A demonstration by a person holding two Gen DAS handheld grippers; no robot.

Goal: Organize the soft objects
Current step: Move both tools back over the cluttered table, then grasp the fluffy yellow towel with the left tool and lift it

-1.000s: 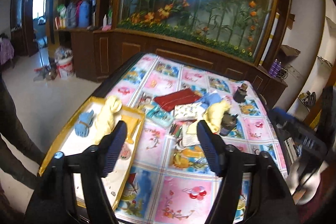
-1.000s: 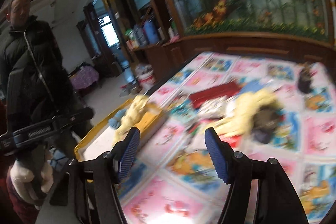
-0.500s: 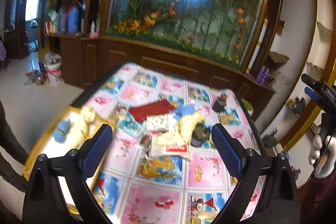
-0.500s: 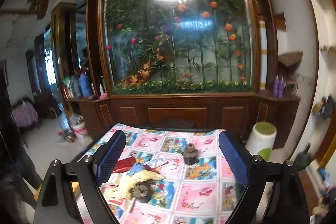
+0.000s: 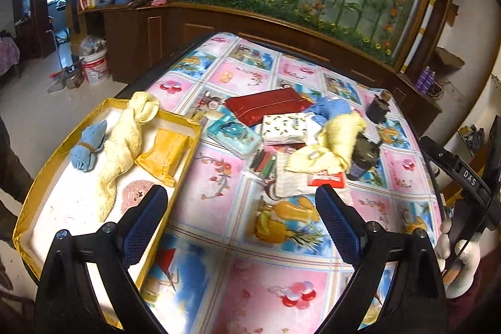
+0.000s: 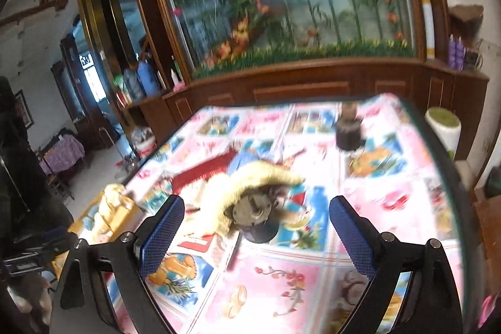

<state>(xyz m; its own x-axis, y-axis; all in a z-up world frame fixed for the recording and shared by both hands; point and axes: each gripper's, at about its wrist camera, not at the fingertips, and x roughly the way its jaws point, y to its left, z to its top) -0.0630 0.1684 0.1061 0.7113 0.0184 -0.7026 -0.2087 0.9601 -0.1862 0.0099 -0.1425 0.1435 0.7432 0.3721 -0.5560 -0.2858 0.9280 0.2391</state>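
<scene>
your left gripper and right gripper hover over the table, jaws wide, empty. two yellow cloths: one in the tray at 10 o'clock, one at 1 o'clock.

Yellow tray holds a bound blue cloth, long twisted yellow cloth and folded orange cloth; crumpled yellow cloth and blue cloth lie mid-table.

red pouch | teal case | dark jar | white bucket
</scene>
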